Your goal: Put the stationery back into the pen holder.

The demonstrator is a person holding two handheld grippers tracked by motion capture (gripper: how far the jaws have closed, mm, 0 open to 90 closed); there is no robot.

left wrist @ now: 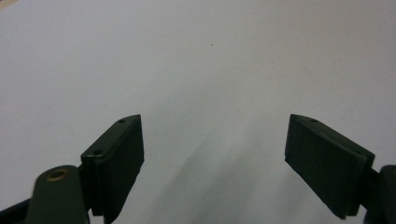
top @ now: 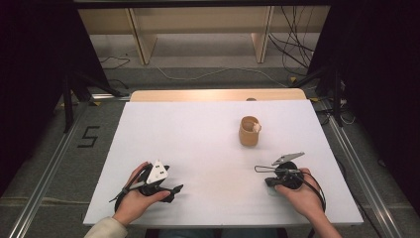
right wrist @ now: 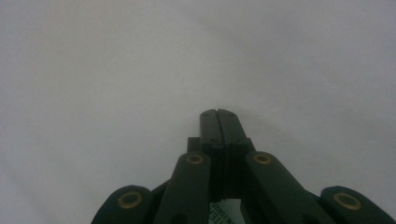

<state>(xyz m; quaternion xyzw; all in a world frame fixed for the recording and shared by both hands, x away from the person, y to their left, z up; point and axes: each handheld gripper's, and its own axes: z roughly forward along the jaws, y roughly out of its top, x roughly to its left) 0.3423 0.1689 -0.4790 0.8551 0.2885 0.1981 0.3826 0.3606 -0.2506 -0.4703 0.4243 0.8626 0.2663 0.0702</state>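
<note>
1. High view: one white table carries one small tan cup, a short upright cylinder with an open top and something pale sitting at its rim on the side away from the left gripper; what that pale piece is cannot be told.
2. High view: the cup stands ahead of both grippers, well apart from each, nearer the right gripper than the left gripper, and touching neither.
3. High view: two hands, one per gripper. The left hand grips its tool low on the near side of the table, grey three-cornered plate uppermost; the right hand holds the other, with a grey plate and a wire loop showing at its front.
4. Left gripper view: the two black jaws are spread wide, bare white table surface between and beyond them, nothing between the pads.
5. Right gripper view: the right gripper has its two jaws pressed together tip to tip with nothing between them, over plain white table.
</note>
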